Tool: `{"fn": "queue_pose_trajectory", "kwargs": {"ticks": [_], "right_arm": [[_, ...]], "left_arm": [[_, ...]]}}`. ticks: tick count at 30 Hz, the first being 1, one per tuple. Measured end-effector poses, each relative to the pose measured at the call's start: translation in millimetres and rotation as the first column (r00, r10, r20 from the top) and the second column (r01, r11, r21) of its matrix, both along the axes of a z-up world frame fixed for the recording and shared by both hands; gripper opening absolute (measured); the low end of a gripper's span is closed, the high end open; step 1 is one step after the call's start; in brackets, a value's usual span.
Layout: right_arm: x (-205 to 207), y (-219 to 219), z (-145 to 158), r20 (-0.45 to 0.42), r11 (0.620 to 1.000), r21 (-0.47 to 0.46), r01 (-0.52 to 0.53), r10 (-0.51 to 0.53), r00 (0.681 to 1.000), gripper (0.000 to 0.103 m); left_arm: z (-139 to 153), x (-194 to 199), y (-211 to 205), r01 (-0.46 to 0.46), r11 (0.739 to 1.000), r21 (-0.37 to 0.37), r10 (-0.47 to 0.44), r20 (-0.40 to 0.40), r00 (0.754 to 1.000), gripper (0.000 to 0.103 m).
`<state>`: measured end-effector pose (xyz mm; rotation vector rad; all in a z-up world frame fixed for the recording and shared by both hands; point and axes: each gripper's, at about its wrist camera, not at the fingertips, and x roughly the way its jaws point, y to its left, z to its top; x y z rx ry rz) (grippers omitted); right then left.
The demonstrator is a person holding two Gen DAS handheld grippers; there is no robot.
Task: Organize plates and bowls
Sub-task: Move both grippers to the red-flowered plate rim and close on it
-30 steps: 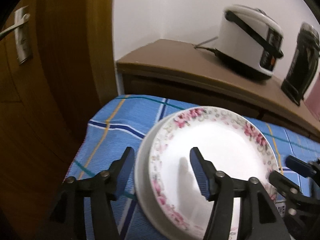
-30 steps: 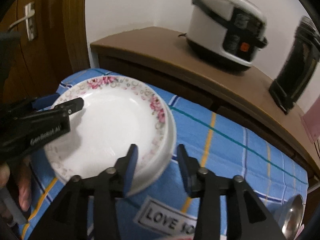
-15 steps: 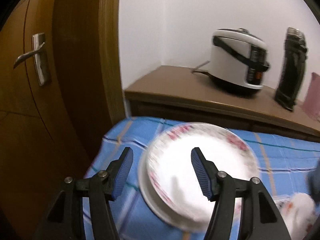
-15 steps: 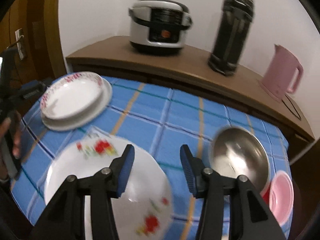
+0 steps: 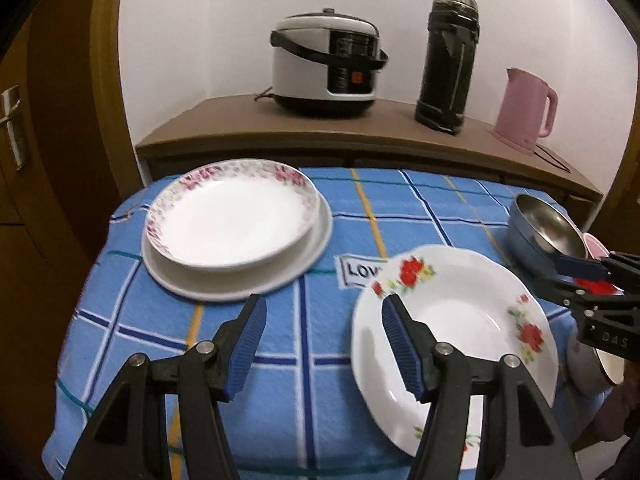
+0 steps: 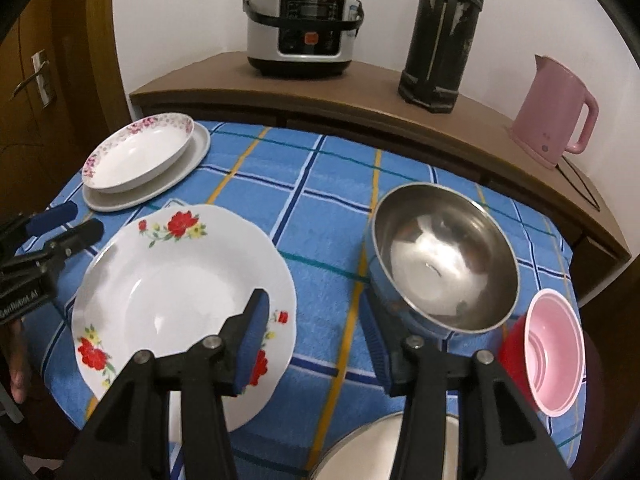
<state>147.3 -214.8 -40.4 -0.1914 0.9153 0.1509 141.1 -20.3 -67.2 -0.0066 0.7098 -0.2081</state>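
A pink-flowered deep plate [image 5: 232, 216] rests on a plain white plate [image 5: 316, 240] at the table's far left; the stack also shows in the right wrist view [image 6: 140, 156]. A red-flowered plate [image 5: 460, 320] [image 6: 180, 280] lies at the front. A steel bowl [image 6: 444, 256] [image 5: 544, 228] and stacked pink and red bowls [image 6: 554, 344] sit on the right. My left gripper [image 5: 322, 316] is open and empty, above the cloth by the red-flowered plate's left rim. My right gripper [image 6: 316, 316] is open and empty, between that plate and the steel bowl.
A blue checked cloth [image 6: 320, 184] covers the table. Behind it a wooden sideboard [image 6: 360, 84] carries a rice cooker [image 6: 300, 20], a dark flask [image 6: 440, 32] and a pink kettle [image 6: 556, 108]. A wooden door [image 5: 24, 160] is at left. A white dish rim [image 6: 376, 456] shows at the front edge.
Both grippers have drawn back from the stacked plates at far left, open and empty. The views now take in the whole table.
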Motion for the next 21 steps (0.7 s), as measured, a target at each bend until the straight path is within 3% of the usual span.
{"fn": "queue_pose_trajectory", "kwargs": {"ticks": [8, 10, 11, 12, 14, 21], "right_arm": [[-2, 9, -16, -0.058, 0.999, -0.005, -0.037, 0.037, 0.998, 0.042], [-3, 13, -22, -0.079, 0.998, -0.014, -0.057, 0.056, 0.995, 0.033], [-4, 15, -23, -0.091, 0.997, -0.005, -0.071, 0.071, 0.993, 0.028], [-5, 18, -23, -0.094, 0.997, -0.007, -0.079, 0.078, 0.993, 0.026], [-7, 22, -23, -0.084, 0.996, -0.037, -0.084, 0.081, 0.993, 0.027], [-11, 19, -18, -0.043, 0.998, 0.014, -0.064, 0.065, 0.997, 0.021]], "left_arm": [[-23, 0, -20, 0.045, 0.999, -0.019, -0.046, -0.079, 0.996, 0.062], [-26, 1, -23, 0.049, 0.999, -0.017, -0.051, -0.093, 0.994, 0.051], [-27, 2, -22, 0.055, 0.998, -0.02, -0.057, -0.104, 0.993, 0.038], [-27, 3, -23, 0.063, 0.998, -0.024, -0.066, -0.113, 0.991, 0.033], [-28, 3, -25, 0.078, 0.997, -0.026, -0.08, -0.114, 0.99, 0.028], [-26, 1, -23, 0.046, 0.999, -0.01, -0.047, -0.088, 0.995, 0.028]]}}
